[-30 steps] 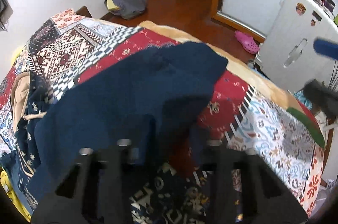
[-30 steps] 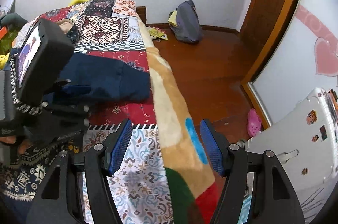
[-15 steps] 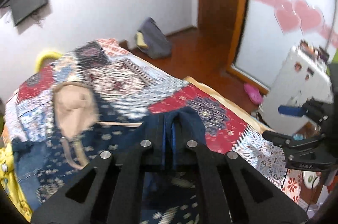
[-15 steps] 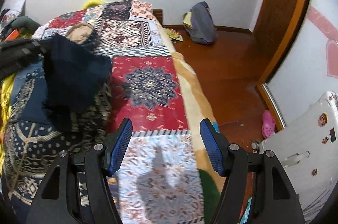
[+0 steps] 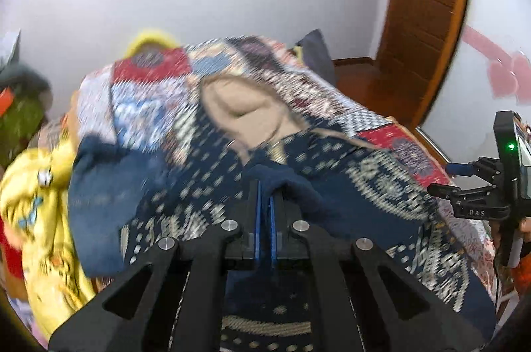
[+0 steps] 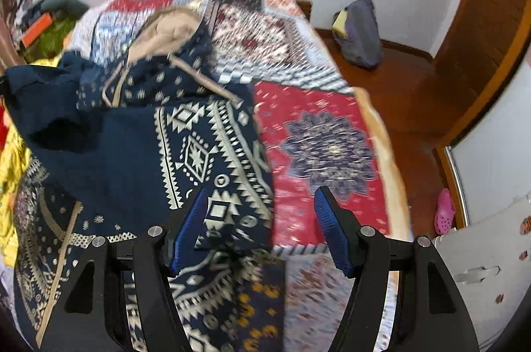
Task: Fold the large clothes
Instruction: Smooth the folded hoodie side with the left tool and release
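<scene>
Two claws | left claw [image 5: 264, 206] pinching navy hoodie [image 5: 332, 186] sleeve | right claw [image 6: 260, 229] spread, hoodie below-left

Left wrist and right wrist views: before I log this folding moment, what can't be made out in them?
- Left wrist view: motion blur smears the hoodie print and the yellow garment.
- Left wrist view: how much navy sleeve sits in the shut left gripper; its own fingers hide it.
- Right wrist view: the hoodie's lower hem is cut off behind the open right gripper.
</scene>
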A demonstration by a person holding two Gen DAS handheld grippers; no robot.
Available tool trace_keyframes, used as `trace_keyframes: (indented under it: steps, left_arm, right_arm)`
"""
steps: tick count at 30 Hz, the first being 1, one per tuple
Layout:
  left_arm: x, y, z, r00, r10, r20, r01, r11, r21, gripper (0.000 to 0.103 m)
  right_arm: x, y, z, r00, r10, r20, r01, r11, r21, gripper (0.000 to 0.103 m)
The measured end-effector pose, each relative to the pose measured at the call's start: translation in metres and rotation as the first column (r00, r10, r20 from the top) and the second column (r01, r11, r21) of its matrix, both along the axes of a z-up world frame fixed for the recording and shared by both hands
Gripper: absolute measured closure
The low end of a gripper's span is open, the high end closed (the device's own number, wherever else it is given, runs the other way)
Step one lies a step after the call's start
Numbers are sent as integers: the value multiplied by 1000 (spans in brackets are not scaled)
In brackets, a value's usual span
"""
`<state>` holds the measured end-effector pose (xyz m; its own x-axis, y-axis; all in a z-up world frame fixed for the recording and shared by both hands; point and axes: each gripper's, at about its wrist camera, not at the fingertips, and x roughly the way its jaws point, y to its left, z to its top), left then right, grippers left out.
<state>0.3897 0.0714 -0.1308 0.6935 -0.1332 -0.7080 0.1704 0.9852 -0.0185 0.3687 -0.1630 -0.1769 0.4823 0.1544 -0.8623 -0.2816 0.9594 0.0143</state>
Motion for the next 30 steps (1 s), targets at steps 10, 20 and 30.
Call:
trace_keyframes:
  steps: [10, 20, 30]
  left_arm:
    - [-19, 67, -78, 983, 102, -151, -105, 995, -6, 97]
    - [-40, 98, -131, 953, 166, -255, -192, 978, -81, 70]
    - [-65, 37, -82, 987, 6, -164, 4, 998, 62, 49]
  right_arm:
    - [12, 25, -49, 995, 13, -102, -19, 998, -62, 40]
    - [15, 5, -53, 985, -48, -163, 57, 997, 47, 39]
    - [14, 21, -50, 994, -26, -107, 19, 998, -61, 39]
